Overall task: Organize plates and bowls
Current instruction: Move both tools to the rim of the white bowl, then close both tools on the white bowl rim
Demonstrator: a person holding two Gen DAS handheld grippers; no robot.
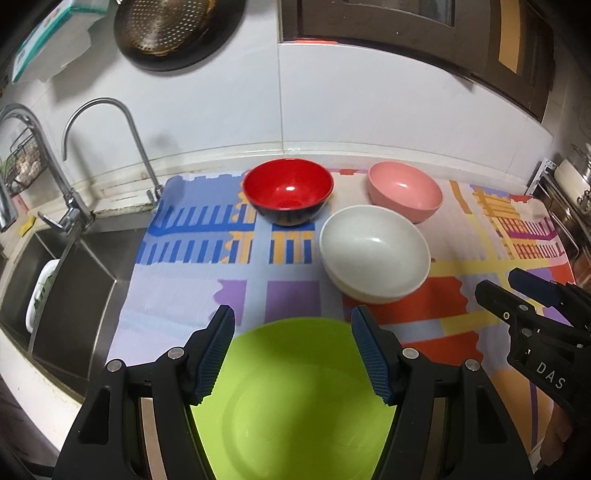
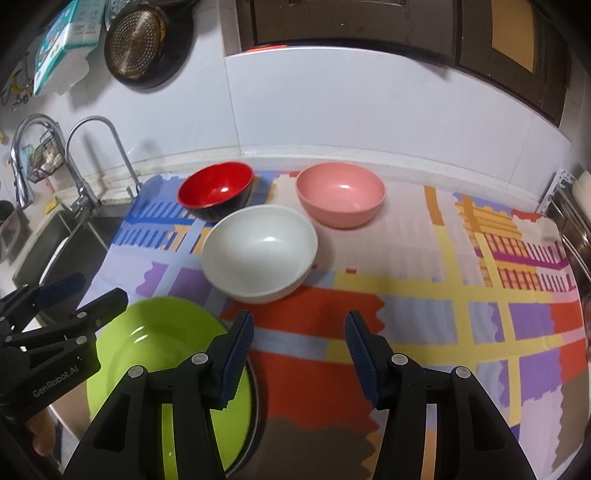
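A lime green plate (image 1: 291, 398) lies at the near edge of the mat, on a dark plate whose rim shows in the right wrist view (image 2: 255, 402). My left gripper (image 1: 293, 350) is open above the green plate (image 2: 162, 354), holding nothing. A white bowl (image 1: 375, 253) (image 2: 260, 253) sits mid-mat, seemingly nested in another white bowl. A red bowl with a black outside (image 1: 288, 190) (image 2: 216, 188) and a pink bowl (image 1: 406, 190) (image 2: 341, 192) stand behind it. My right gripper (image 2: 299, 347) is open and empty over the mat, right of the green plate; it also shows in the left wrist view (image 1: 517, 291).
A colourful patterned mat (image 2: 461, 314) covers the counter. A steel sink (image 1: 70, 280) with two taps (image 1: 110, 147) lies to the left. A perforated pan (image 1: 166, 26) hangs on the wall. A metal rack (image 2: 576, 225) stands at the right edge.
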